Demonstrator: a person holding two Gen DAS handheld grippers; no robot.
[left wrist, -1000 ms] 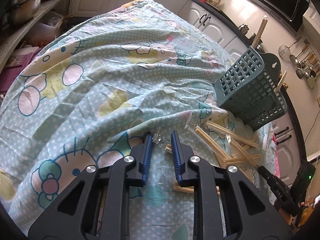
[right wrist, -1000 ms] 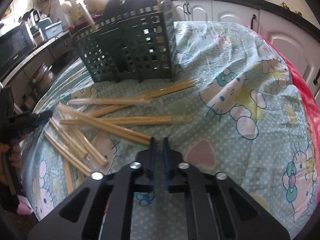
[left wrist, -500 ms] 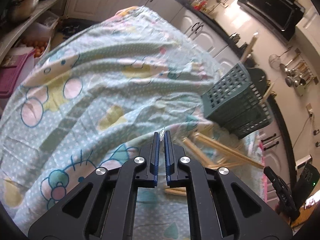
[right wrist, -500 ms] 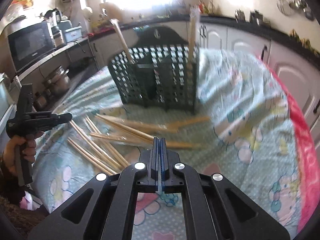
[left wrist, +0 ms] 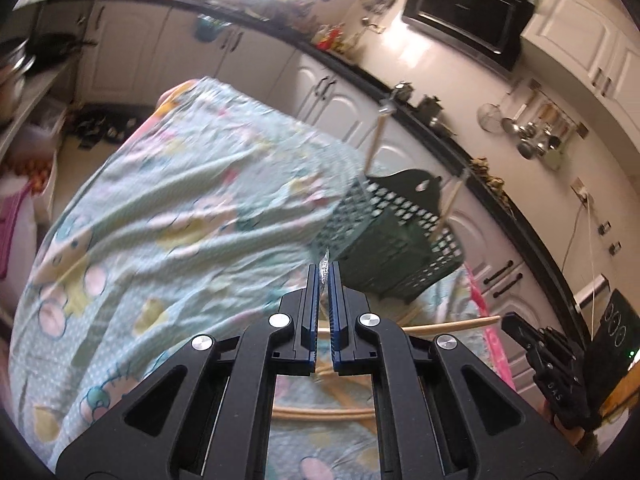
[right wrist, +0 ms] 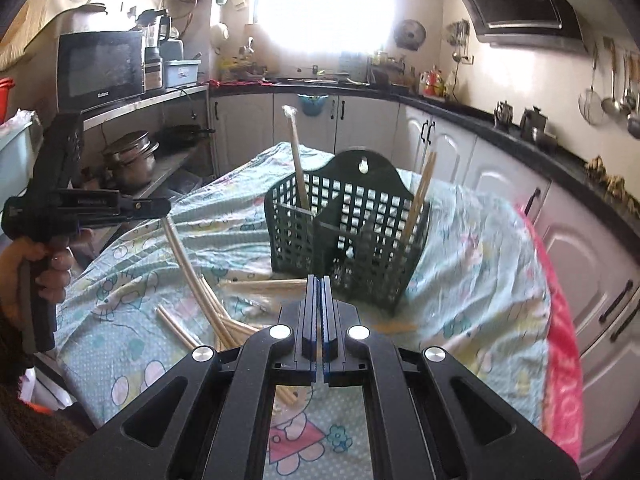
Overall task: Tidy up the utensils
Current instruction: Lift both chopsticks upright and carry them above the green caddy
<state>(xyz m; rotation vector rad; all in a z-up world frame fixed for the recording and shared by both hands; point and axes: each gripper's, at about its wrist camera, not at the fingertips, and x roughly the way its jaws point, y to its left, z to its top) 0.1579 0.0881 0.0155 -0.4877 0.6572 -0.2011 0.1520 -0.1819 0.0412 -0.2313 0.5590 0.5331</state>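
Blue-padded jaws of our left gripper [left wrist: 323, 270] pinch a clear wrapper [left wrist: 325, 261]; only the right wrist view shows the wrapped chopsticks [right wrist: 188, 264] hanging from it, lower end among the loose chopsticks [right wrist: 176, 326] on the tablecloth [right wrist: 472, 248]. Our right gripper [right wrist: 319, 282] is closed; whether it holds anything we cannot tell. Beyond stands the green basket [right wrist: 352, 236], chopsticks upright inside.

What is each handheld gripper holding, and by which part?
Left gripper: a plastic-wrapped pair of pale wooden chopsticks, pinched at the wrapper's end and hanging down. Right gripper: seemingly another wrapped pair, also by one end.
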